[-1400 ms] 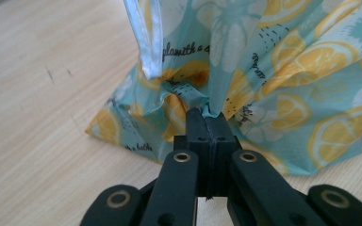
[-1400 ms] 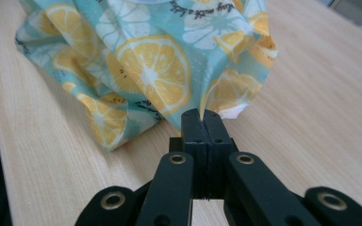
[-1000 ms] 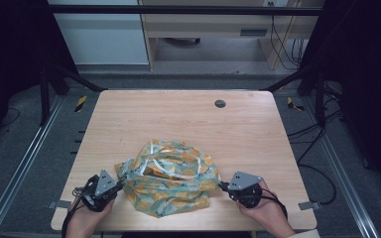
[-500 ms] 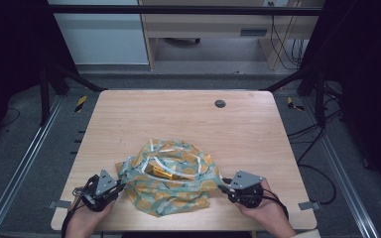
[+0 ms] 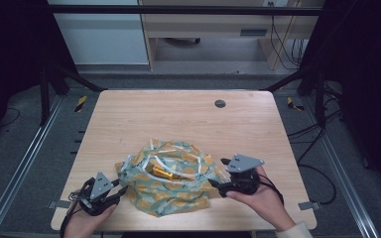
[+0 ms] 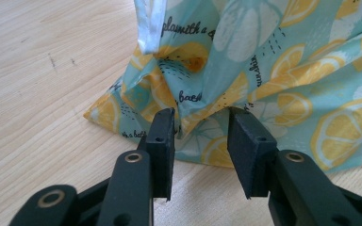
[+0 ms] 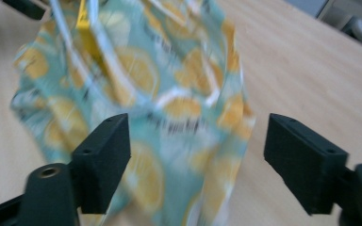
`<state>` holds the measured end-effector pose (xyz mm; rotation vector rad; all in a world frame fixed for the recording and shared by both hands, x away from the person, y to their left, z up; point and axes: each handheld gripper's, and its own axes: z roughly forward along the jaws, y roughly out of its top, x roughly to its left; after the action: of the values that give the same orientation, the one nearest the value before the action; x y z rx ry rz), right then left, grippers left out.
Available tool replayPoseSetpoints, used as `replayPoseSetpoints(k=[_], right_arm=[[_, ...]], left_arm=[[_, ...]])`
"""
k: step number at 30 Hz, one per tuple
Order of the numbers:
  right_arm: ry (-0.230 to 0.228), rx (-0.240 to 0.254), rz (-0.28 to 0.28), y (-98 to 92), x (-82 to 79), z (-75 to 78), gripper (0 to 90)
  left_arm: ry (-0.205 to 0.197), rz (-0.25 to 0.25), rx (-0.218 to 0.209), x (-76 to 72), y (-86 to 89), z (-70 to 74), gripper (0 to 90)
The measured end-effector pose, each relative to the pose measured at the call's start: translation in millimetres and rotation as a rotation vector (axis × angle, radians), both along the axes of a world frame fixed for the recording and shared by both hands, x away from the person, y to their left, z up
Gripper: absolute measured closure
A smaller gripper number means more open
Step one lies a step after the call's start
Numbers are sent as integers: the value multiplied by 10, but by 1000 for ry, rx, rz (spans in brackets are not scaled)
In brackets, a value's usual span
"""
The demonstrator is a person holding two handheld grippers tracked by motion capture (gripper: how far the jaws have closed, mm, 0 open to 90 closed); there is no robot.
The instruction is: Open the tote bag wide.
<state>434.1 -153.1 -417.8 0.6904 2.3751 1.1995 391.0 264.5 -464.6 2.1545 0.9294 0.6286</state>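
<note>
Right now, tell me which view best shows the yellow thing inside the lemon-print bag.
The high view: the yellow thing lies exposed in the lemon-print bag's open top. The right gripper view catches a blurred yellow edge; the left gripper view faces the bag's outer fabric.

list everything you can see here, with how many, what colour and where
bag: one, teal with yellow lemon print and white handles, crumpled at the table's near middle
gold item: one, gold, in the bag's folds; what it is I cannot tell
table: one, light wood, centre
grommet: one, dark, far right of the tabletop
left claw: one, black, at the bag's left edge, jaws just opening, cloth between them
right claw: one, black, at the bag's right edge, jaws just opening wide, off the cloth
</note>
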Motion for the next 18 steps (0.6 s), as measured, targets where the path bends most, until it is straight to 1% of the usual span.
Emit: replayPoseSetpoints(k=[2,4,6,8,10,13,15,16,18], right_arm=[[-2,-14,14,153,139,74,306],[0,-31,22,313,299,120,328],[7,-29,27,455,459,145,376],[21,-18,30,576,604,155,383],[34,-29,29,686,716,157,383],[59,-41,51,813,822,155,394],[76,-46,57,882,865,142,413],[83,-54,65,910,879,136,441],[85,-71,71,963,888,131,541]], left_arm=[[-2,1,-5,-2,-6,1,625],[-3,-1,-1,-4,-8,3,626],[-3,0,-2,-6,-9,2,627],[-4,-1,-6,-7,-7,3,627],[-5,-2,-7,-7,-5,6,625],[-7,-4,-11,-9,-6,10,619],[-6,-6,-8,-8,-5,12,611],[-7,-5,-8,-9,-7,13,608],[-9,-3,-9,-13,-9,14,601]])
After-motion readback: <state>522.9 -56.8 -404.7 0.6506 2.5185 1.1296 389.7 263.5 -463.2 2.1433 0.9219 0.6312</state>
